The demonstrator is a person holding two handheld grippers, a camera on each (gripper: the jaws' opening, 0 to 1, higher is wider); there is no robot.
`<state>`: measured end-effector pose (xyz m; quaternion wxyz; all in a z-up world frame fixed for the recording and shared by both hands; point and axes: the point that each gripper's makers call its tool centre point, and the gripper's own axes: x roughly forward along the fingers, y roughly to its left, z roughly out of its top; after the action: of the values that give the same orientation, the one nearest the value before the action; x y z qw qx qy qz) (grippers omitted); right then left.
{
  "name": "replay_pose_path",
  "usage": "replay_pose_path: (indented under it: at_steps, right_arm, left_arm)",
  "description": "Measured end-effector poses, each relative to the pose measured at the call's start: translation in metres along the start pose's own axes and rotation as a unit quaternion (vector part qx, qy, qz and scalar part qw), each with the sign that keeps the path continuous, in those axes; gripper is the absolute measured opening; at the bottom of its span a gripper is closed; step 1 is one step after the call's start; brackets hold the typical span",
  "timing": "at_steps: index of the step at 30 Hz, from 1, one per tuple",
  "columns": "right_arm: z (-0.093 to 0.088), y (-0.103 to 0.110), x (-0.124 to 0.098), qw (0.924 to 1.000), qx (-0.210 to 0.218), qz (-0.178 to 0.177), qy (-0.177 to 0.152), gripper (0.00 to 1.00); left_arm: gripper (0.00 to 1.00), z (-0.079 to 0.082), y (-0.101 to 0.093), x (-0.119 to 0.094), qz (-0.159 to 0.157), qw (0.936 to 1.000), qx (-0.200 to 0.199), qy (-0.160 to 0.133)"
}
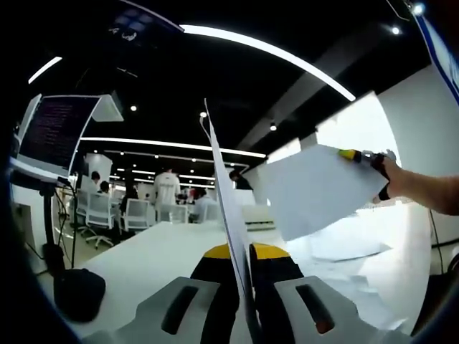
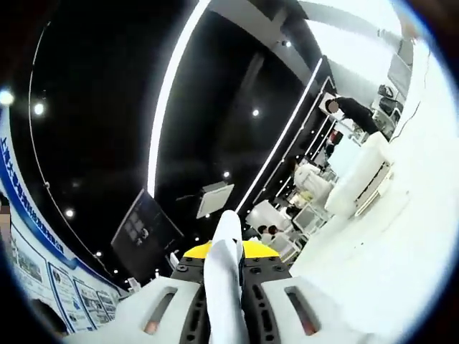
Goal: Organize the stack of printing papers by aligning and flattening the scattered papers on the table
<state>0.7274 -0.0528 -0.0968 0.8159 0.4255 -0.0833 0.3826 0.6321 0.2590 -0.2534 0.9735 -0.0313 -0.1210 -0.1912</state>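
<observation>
My left gripper (image 1: 240,252) is shut on a white sheet of paper (image 1: 224,186), seen edge-on and rising steeply from between its yellow-tipped jaws. In the left gripper view my right gripper (image 1: 361,156) comes in from the right, held by a person's hand, and is shut on another white sheet (image 1: 315,190) lifted above the table (image 1: 158,251). Loose papers (image 1: 344,247) lie scattered on the table under that sheet. In the right gripper view my right gripper (image 2: 224,252) pinches its sheet (image 2: 226,233), which curls up between the jaws.
A monitor on a stand (image 1: 54,129) and a black object (image 1: 79,290) are at the table's left edge. Office chairs and people (image 1: 166,188) are far behind. A white box-like machine (image 2: 362,179) sits on the white table (image 2: 387,251); a dark monitor (image 2: 143,226) stands at the left.
</observation>
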Motion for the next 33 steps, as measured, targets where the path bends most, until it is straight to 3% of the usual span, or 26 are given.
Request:
replay_pose_path:
  at_steps: [10,13,17,33]
  right_arm:
    - [0.001,0.004,0.001,0.9999,-0.009,0.004,-0.006,0.05]
    - [-0.006,0.008,0.001,0.9985,-0.055,0.001,0.002,0.05]
    - [-0.012,0.020,0.003,0.9972,-0.074,0.007,0.005,0.05]
    - [-0.007,0.051,0.011,0.9976,-0.052,0.046,-0.007,0.05]
  left_arm:
    - [0.09,0.000,-0.001,0.000,-0.001,1.0000,-0.002,-0.001]
    - [0.09,0.000,-0.001,0.000,-0.001,1.0000,-0.001,0.001]
    - [0.09,-0.001,-0.001,0.000,-0.001,1.0000,-0.001,0.002]
    - [0.09,-0.001,-0.002,0.000,-0.003,1.0000,0.000,0.004]
